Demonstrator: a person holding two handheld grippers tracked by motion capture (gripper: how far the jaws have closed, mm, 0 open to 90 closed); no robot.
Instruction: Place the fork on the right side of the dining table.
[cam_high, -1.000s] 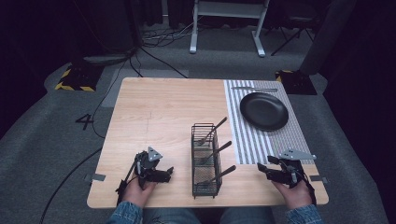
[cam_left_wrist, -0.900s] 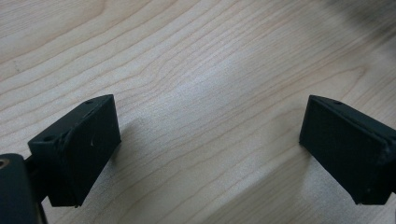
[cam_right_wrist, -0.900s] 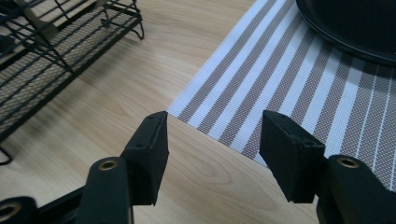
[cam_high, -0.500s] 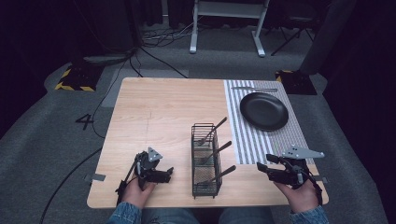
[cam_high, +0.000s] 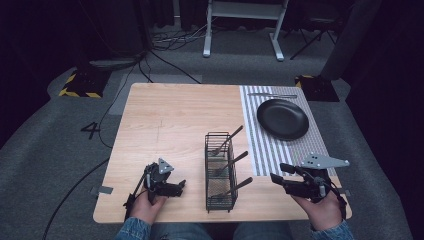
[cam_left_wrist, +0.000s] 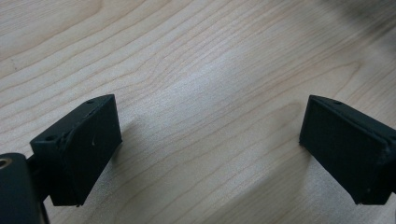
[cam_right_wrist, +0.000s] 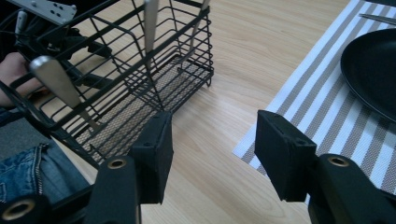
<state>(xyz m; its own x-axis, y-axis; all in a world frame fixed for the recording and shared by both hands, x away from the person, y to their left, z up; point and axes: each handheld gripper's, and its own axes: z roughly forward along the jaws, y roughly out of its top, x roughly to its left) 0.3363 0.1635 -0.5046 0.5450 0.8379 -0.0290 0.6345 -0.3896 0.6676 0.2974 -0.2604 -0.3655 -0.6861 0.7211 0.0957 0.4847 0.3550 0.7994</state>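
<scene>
Your left gripper (cam_high: 179, 186) rests low over the bare table (cam_high: 170, 125) near its front edge, jaws spread wide with nothing between them; in the left gripper view only wood grain lies in the gap. Your right gripper (cam_high: 276, 175) is also open and empty, held just right of the wire basket (cam_high: 220, 172), which holds three utensils. Its jaws point at the basket's near corner. The plate (cam_high: 282, 118) sits on the striped mat (cam_high: 260, 145).

Both hands holding grippers low at near edge, jaws apart.
Left gripper (cam_high: 172, 188) lying close to the surface, jaws gaping wide; right gripper (cam_high: 278, 173) sitting slightly raised, pointing left, jaws parted, nothing gripped.
</scene>
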